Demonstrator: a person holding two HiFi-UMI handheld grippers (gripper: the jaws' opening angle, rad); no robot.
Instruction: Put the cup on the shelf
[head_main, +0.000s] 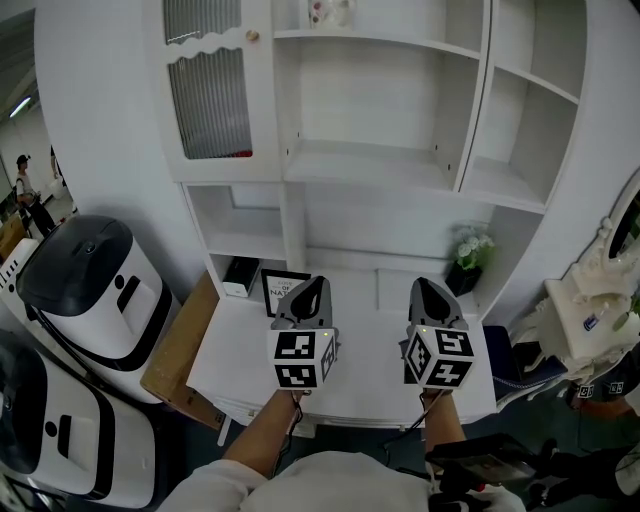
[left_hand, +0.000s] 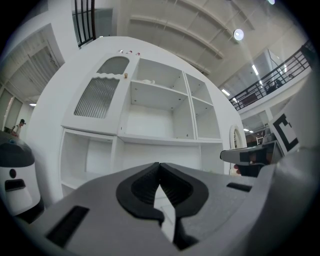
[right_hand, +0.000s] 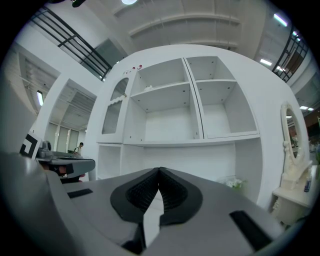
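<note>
A tall white shelf unit (head_main: 380, 165) stands in front of me, with open compartments (right_hand: 170, 117) and a ribbed-glass door (head_main: 210, 100) at its upper left. A small white cup-like thing with a pink pattern (head_main: 330, 12) sits on the top shelf; in the left gripper view it shows only as a faint white shape (left_hand: 150, 81). Over the unit's white counter (head_main: 350, 370), my left gripper (head_main: 318, 283) (left_hand: 159, 165) and right gripper (head_main: 425, 284) (right_hand: 159, 170) are held level, side by side. Both are shut with nothing between the jaws.
A potted white-flowered plant (head_main: 468, 260) stands at the counter's back right. At the back left are a framed sign (head_main: 283, 290) and a small box (head_main: 240, 275). Two white-and-black machines (head_main: 90, 290) and a wooden board (head_main: 185, 350) lie left. An ornate white dresser (head_main: 590, 310) stands right.
</note>
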